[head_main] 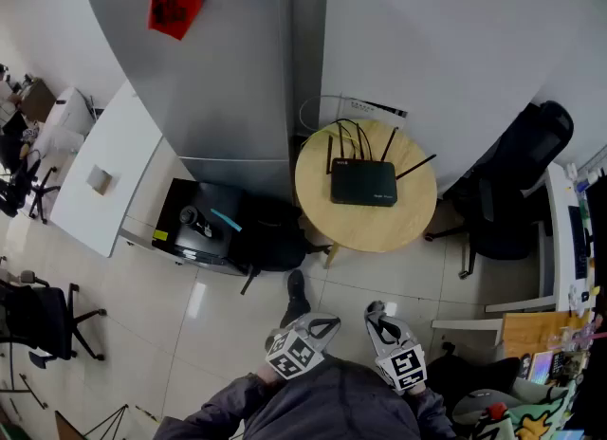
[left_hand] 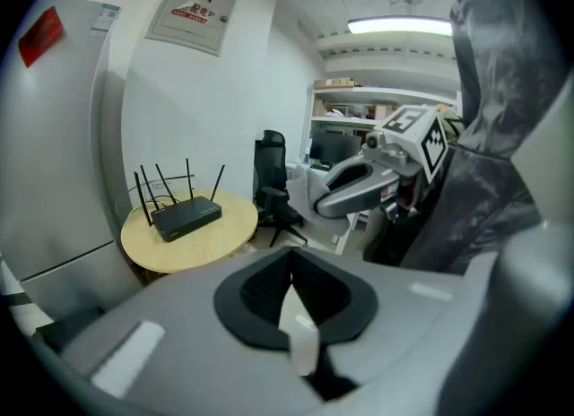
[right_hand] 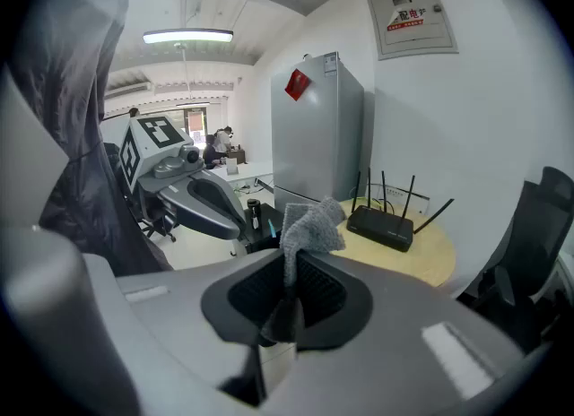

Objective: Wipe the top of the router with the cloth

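The black router [head_main: 363, 183] with several upright antennas lies on a round wooden table [head_main: 398, 225], well ahead of both grippers. My right gripper [right_hand: 291, 284] is shut on a grey cloth [right_hand: 309, 229], which sticks up from between its pads; the router [right_hand: 381, 226] is beyond it to the right. My left gripper [left_hand: 291, 290] is shut with nothing in it, and the router [left_hand: 186, 215] is far off to its left. In the head view the left gripper [head_main: 318, 326] and the right gripper [head_main: 379, 320] are held close to the person's body, over the floor.
A tall grey fridge [head_main: 218, 59] stands left of the table, with a black case and bag [head_main: 204, 225] on the floor before it. A black office chair [head_main: 517, 182] is right of the table. A white desk [head_main: 104, 168] is at the left, and a cluttered desk [head_main: 560, 334] at the right.
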The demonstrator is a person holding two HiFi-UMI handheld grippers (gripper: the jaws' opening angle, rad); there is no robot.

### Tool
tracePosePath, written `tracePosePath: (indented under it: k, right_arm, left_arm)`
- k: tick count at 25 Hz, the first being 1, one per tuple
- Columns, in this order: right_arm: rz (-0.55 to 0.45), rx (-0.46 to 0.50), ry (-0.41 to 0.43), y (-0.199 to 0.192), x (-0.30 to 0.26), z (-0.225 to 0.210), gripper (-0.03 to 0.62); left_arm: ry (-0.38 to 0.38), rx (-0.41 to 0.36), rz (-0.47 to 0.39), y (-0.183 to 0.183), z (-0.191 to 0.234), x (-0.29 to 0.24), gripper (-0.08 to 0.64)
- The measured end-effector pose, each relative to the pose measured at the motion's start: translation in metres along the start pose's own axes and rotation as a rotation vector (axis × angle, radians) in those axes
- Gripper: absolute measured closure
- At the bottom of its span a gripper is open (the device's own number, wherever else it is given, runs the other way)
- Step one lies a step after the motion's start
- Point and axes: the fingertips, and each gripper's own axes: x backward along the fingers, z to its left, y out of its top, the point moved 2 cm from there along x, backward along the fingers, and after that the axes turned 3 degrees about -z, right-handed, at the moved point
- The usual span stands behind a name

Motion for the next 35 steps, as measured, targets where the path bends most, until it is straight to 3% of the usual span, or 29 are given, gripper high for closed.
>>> tracePosePath:
  k: [9, 18, 27, 30, 35]
  right_arm:
    - [0.001, 0.046, 0.015, 0.093, -0.106, -0.078, 0.563]
    - [0.001, 0.135, 0.035, 0.161, -0.221, -0.15, 0.563]
    - [0.022, 0.066, 0.096, 0.166, -0.301, -0.214, 0.563]
    - [0.046, 0.011, 0.088, 0.148, -0.324, -0.236, 0.563]
    - [0.092, -0.054, 0.057, 0.141, -0.369, -0.297, 0.563]
  left_arm:
    - [-0.002, -0.021, -0.029, 0.059, 0.15, -0.013, 0.56]
    - [0.06, -0.04, -0.035, 0.09, 0.286, -0.006, 0.56]
    - [0.122, 0.05, -0.058, 0.109, 0.34, -0.034, 0.56]
    - [0.13, 0.089, -0.055, 0.11, 0.346, -0.048, 0.56]
    - [0.163, 0.083, -0.061, 0.138, 0.367, -0.067, 0.56]
